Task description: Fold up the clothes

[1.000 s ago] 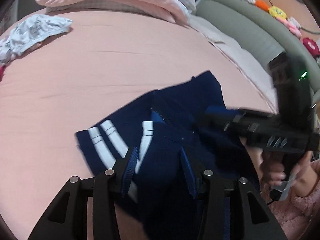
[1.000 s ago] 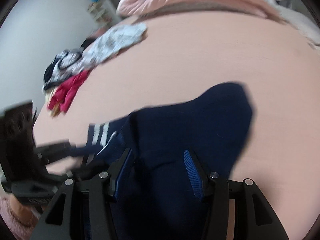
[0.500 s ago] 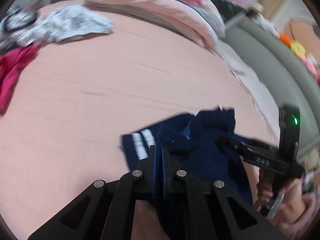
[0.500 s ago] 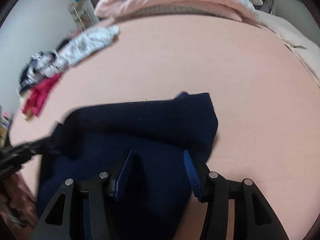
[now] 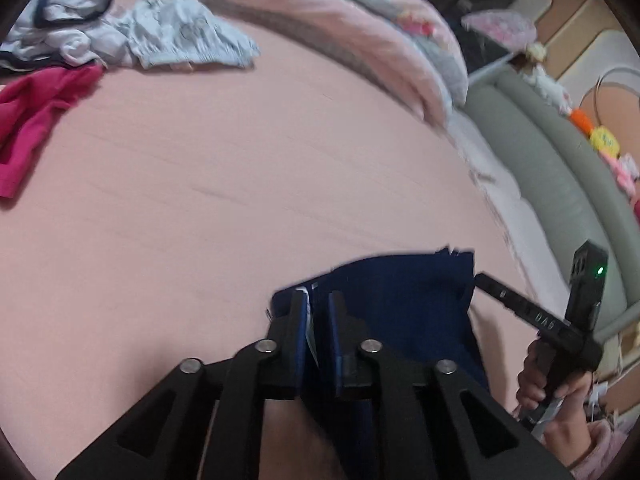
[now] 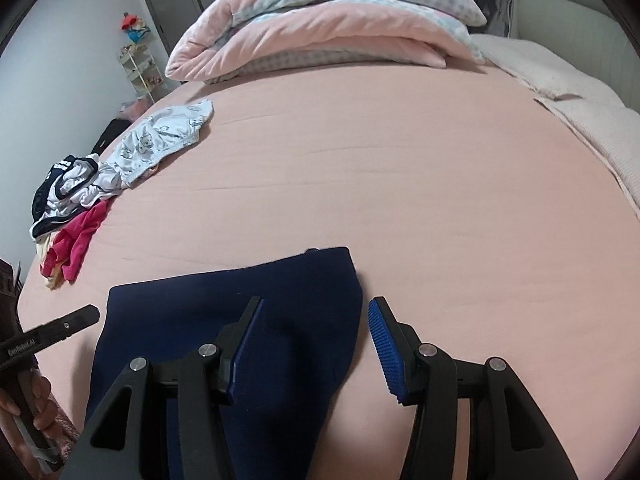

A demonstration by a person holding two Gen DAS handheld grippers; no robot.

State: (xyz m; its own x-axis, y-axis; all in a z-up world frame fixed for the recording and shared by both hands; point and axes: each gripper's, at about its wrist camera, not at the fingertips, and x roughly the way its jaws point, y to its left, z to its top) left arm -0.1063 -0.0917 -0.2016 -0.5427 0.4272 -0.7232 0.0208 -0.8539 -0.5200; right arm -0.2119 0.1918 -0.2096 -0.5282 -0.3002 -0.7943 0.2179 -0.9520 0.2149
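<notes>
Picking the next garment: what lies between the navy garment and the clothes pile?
Only bare pink sheet between the navy garment and the clothes pile, in the right wrist view.

1. The left gripper (image 6: 52, 330), seen from the right wrist camera at about nine o'clock, has white lettering along its black finger. It reads roughly "GenRobot.AI"; the first letters are partly blurred.
2. The right gripper (image 5: 532, 312), seen from the left wrist camera at about four o'clock, has pale marks on its black finger. They look like "DAS" or the like but are too blurred to read surely.
3. The black-and-white garment (image 6: 64, 184) at about nine o'clock has white print on its dark band, too small to read.
</notes>
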